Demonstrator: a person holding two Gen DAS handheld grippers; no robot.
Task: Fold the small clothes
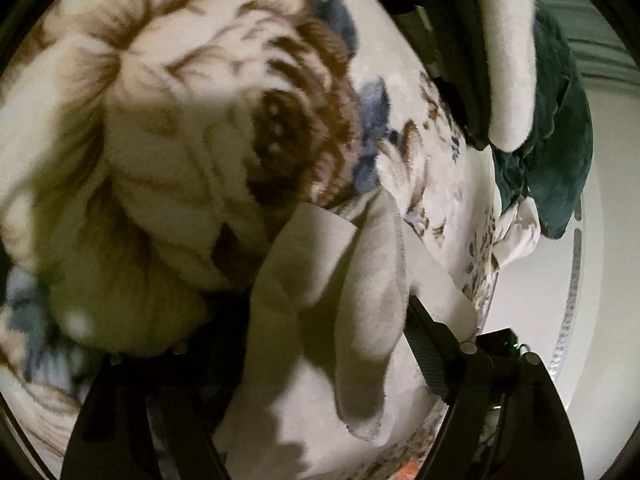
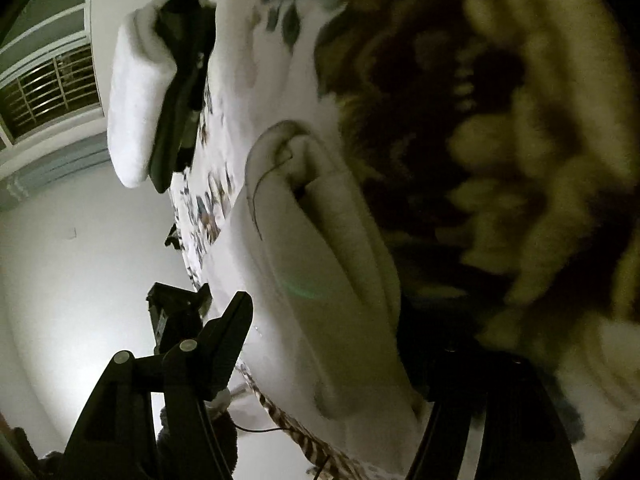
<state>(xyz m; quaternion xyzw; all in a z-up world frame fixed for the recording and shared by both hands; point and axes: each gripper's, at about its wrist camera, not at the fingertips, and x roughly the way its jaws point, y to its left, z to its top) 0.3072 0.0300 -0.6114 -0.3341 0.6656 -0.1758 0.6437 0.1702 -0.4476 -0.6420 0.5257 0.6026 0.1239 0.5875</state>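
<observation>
A white fleecy sock (image 1: pixel 356 280) lies between my left gripper's (image 1: pixel 332 312) fingers, draped over the floral blanket (image 1: pixel 168 128); the black right finger (image 1: pixel 432 340) presses its side, the left finger is hidden under the cloth. In the right wrist view another white sock (image 2: pixel 320 248) lies between my right gripper's (image 2: pixel 336 340) fingers, with the left finger (image 2: pixel 228 344) beside it. Each view shows the other gripper at the top, with a white sock hanging from it (image 1: pixel 508 64) (image 2: pixel 136 92).
A dark green garment (image 1: pixel 560 128) lies at the blanket's far edge. Beyond the bed edge are a pale floor (image 1: pixel 608 280) and, in the right wrist view, a barred window (image 2: pixel 44 92) and white wall (image 2: pixel 80 264).
</observation>
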